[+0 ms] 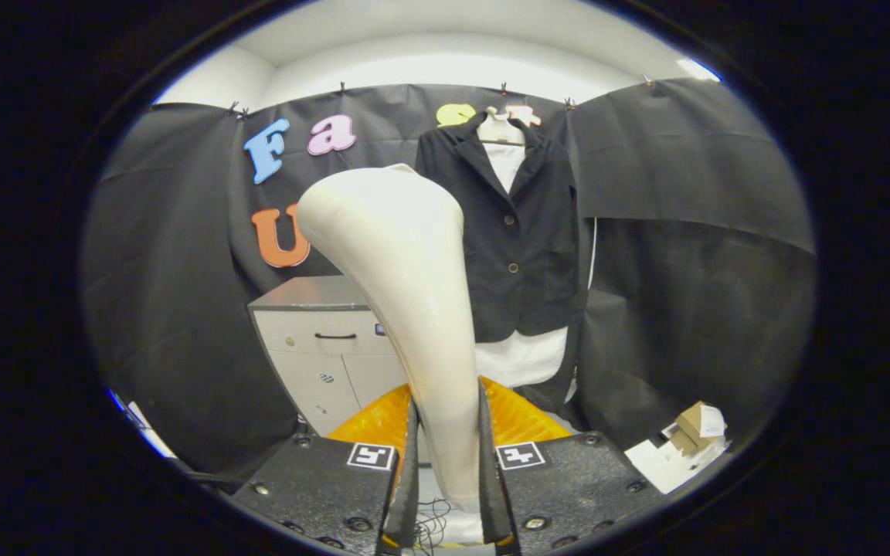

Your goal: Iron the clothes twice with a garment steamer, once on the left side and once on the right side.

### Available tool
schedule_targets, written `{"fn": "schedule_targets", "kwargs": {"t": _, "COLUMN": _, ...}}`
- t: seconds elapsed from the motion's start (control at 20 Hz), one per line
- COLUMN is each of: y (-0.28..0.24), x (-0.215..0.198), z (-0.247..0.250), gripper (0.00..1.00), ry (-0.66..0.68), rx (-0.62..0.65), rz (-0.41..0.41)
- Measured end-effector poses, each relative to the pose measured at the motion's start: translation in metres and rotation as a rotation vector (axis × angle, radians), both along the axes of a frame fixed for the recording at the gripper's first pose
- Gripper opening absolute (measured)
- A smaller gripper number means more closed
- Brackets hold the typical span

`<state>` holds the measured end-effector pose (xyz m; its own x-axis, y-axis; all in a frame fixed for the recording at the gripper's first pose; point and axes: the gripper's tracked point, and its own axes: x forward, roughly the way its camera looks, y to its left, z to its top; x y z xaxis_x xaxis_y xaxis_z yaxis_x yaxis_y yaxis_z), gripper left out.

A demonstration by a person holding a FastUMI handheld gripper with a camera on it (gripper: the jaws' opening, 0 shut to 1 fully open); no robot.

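Gripper view has the gripper point(449, 463) pointing forward at the booth wall, both fingers pressed against the narrow handle of the garment steamer point(399, 270), which rises between them and widens into a cream head tilted to the left. Just beyond the steamer hangs a black jacket point(522, 232) over a white shirt point(518, 359) on a dress form, buttoned and smooth. Left of it stands a grey cabinet point(329, 347); a small cardboard box point(692, 428) lies low on the right.

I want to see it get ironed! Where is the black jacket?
The black jacket hangs on the booth wall beyond the fingers, just behind the white steamer they grip, beside the grey cabinet.
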<state>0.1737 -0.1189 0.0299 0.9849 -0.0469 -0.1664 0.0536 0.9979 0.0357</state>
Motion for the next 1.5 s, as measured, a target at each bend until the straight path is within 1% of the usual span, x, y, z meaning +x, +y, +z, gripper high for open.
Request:
{"fn": "schedule_targets", "kwargs": {"t": 0.25, "y": 0.006, "x": -0.014, "z": 0.008, "gripper": 0.35, "ry": -0.011, "rx": -0.001, "rz": 0.014}}
{"fn": "schedule_targets", "kwargs": {"t": 0.6, "y": 0.008, "x": -0.018, "z": 0.016, "gripper": 0.35, "ry": -0.021, "rx": -0.001, "rz": 0.024}}
{"fn": "schedule_targets", "kwargs": {"t": 1.5, "y": 0.012, "x": -0.024, "z": 0.017, "gripper": 0.35, "ry": -0.014, "rx": 0.004, "rz": 0.052}}
